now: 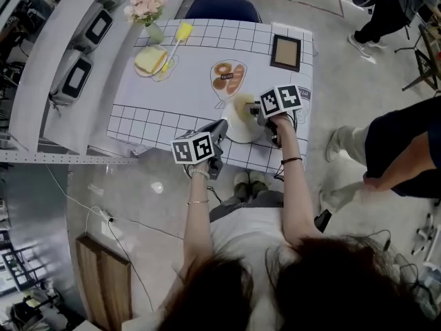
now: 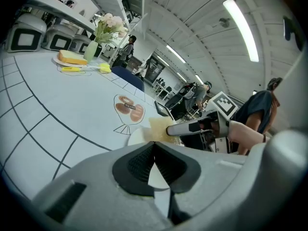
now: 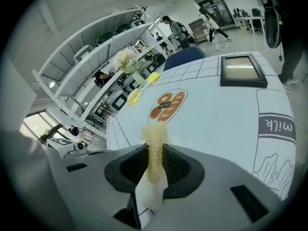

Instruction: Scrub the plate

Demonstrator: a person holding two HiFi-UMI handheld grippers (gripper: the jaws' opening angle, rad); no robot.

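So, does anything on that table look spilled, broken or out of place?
Nothing stands out. The left tongs grip the white plate by its rim, the right tongs hold a yellowish scrub pad against it, the vase stands upright and the picture frame lies flat; no spills.

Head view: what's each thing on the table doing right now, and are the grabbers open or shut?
left gripper: shut on the rim of the plate
right gripper: shut on the scrubber
plate: on the table, rim clamped
scrubber: resting on the plate
picture frame: lying flat
flower vase: upright
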